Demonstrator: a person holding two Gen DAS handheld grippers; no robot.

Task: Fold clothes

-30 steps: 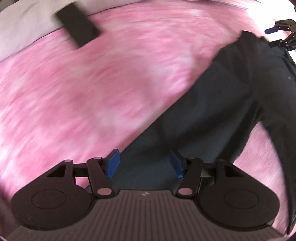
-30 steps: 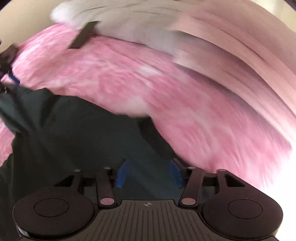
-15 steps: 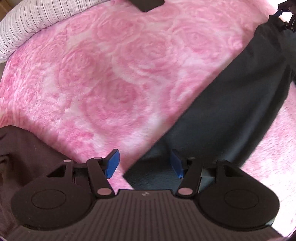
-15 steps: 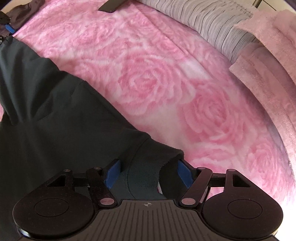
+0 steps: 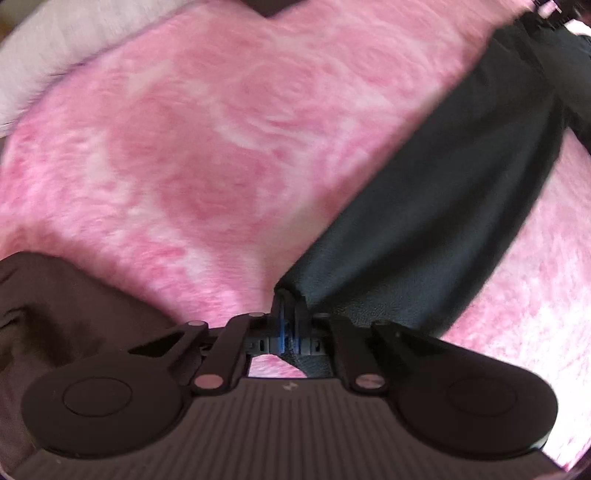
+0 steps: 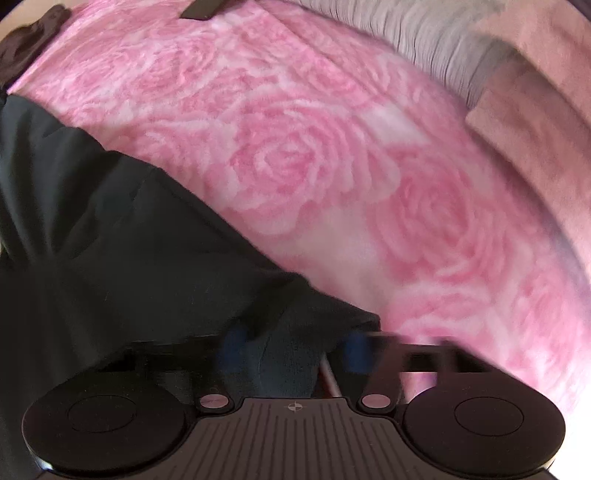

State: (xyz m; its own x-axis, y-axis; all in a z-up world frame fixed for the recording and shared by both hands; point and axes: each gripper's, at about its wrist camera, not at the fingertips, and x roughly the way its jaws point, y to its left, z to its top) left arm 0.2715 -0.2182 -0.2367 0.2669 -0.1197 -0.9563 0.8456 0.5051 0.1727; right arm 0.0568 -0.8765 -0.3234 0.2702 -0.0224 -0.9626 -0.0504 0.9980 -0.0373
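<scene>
Dark garment (image 5: 443,206) lies spread on the pink rose-print blanket (image 5: 207,147). Left gripper (image 5: 290,314) pinched tight on one corner of it. Right gripper (image 6: 291,347) closing, jaws blurred, garment edge between them. Brown garment (image 5: 66,317) lies beside the left gripper.

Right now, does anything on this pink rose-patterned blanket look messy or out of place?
A little. A brown garment lies crumpled in a heap at the edge of the pink rose-patterned blanket, unfolded. A flat dark rectangular object lies loose near the striped pillow. The dark teal garment is simply being handled.
</scene>
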